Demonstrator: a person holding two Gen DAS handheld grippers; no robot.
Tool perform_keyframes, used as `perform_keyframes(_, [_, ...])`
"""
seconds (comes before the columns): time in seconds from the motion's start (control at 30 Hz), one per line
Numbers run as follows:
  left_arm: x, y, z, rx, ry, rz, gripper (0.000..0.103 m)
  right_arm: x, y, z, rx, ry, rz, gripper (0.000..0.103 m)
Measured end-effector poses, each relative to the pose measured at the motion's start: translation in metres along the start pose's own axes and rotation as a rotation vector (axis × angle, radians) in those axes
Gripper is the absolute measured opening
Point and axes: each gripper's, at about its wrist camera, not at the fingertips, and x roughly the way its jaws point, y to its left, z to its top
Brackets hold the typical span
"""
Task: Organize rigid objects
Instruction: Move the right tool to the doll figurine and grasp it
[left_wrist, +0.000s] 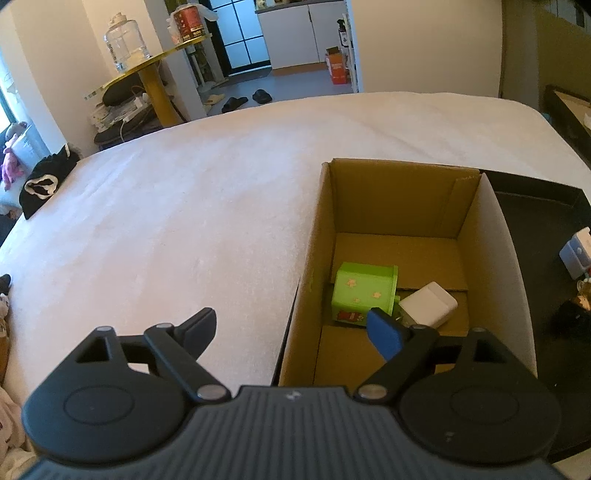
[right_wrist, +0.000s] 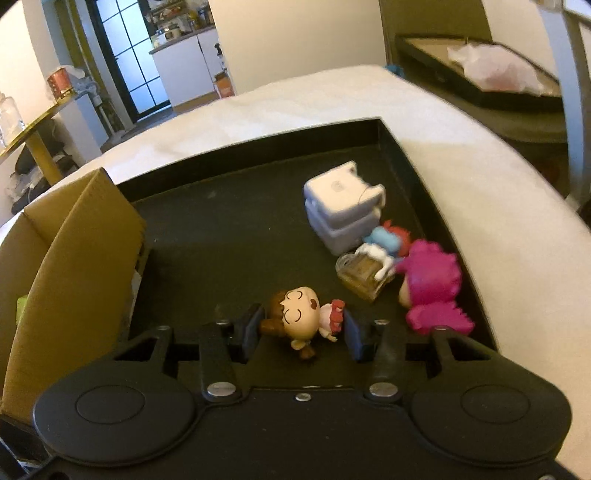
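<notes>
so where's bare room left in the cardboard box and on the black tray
In the cardboard box, the far half of the floor is bare; the green box and white block fill the near part. On the black tray, the left and far stretch beside the cardboard is free; its right side is crowded around the white boxes, the bottle and the pink figure.

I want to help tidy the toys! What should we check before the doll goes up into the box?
1. Right gripper around the brown-haired doll: ok.
2. Pads pressing the doll firmly: cannot tell.
3. Left gripper open and empty: ok.
4. Room in the cardboard box beside the green box and white charger: ok.
5. Pink figure clear of the doll: ok.
6. Left gripper out of the box's opening: not ok.
</notes>
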Motion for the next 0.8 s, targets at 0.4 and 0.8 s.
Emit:
perform_keyframes(0.4, [0.000,0.004,0.003,-0.009,0.012,-0.010,0.088,-0.014,0.001,0.005,-0.005,-0.013,0.041,0.042])
perform_keyframes(0.8, [-0.002,0.005,0.004,0.014,0.009,-0.031,0.088,-0.038,0.018,0.022,-0.047,-0.044,0.079,0.042])
